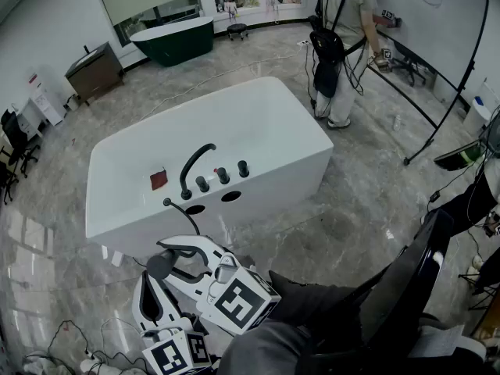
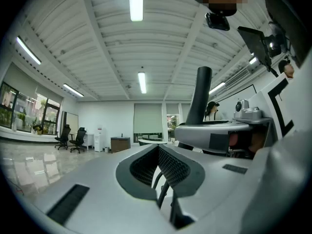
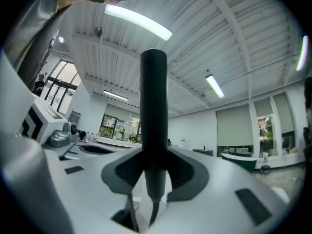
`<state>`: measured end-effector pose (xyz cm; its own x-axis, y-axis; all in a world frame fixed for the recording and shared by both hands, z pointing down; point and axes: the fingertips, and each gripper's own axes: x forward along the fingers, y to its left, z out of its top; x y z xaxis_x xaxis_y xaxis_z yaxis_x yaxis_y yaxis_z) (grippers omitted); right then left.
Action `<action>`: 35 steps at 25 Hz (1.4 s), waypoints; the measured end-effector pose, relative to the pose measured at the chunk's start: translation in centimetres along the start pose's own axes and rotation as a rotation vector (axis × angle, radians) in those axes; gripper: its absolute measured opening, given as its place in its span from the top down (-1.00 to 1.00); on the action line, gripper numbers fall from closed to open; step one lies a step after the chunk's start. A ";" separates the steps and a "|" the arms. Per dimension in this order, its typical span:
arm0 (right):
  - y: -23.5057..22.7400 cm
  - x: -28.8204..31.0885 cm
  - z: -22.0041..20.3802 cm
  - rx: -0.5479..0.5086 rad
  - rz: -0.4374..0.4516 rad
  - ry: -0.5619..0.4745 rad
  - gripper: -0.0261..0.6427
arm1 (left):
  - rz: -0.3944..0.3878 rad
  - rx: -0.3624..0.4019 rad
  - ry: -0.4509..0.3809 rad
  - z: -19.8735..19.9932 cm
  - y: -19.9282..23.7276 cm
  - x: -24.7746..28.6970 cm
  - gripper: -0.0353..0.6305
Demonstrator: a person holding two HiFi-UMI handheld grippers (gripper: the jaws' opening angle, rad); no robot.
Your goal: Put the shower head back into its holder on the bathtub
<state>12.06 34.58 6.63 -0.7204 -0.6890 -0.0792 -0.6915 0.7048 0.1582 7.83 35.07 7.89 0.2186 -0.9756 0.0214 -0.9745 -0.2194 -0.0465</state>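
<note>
A white bathtub (image 1: 234,127) fills the middle of the head view. On its near deck stand a black arched spout (image 1: 193,165), three black knobs and two dark oval openings (image 1: 230,196). A thin black hose (image 1: 187,217) runs from the deck down to the black shower head (image 1: 160,266). My right gripper (image 1: 168,258) is shut on the shower head in front of the tub. In the right gripper view the handle (image 3: 154,121) stands upright between the pads (image 3: 180,174). My left gripper (image 1: 150,299) sits lower left, shut and empty (image 2: 157,152); it sees the handle (image 2: 199,96) beside it.
A person (image 1: 344,45) stands at the far right by a whiteboard (image 1: 437,22). A dark green tub (image 1: 176,39) and a cabinet (image 1: 94,70) stand at the back. Cables (image 1: 70,342) lie at lower left, and a black chair (image 1: 406,287) stands at right.
</note>
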 end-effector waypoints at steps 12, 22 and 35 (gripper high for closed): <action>-0.6 0.2 0.7 -0.005 0.014 -0.009 0.51 | -0.002 -0.017 -0.050 -0.4 0.5 -0.1 0.88; -5.1 -4.2 1.6 0.063 -0.044 -0.014 0.51 | -0.016 -0.001 -0.006 -0.7 -3.6 1.4 0.88; -6.1 -0.7 0.1 -0.006 0.078 -0.094 0.51 | 0.174 -0.005 0.003 -5.7 1.4 2.8 0.88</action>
<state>16.82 30.78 5.64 -0.7739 -0.6133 -0.1579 -0.6332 0.7543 0.1735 6.79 32.05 13.62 0.0467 -0.9988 0.0161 -0.9979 -0.0473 -0.0452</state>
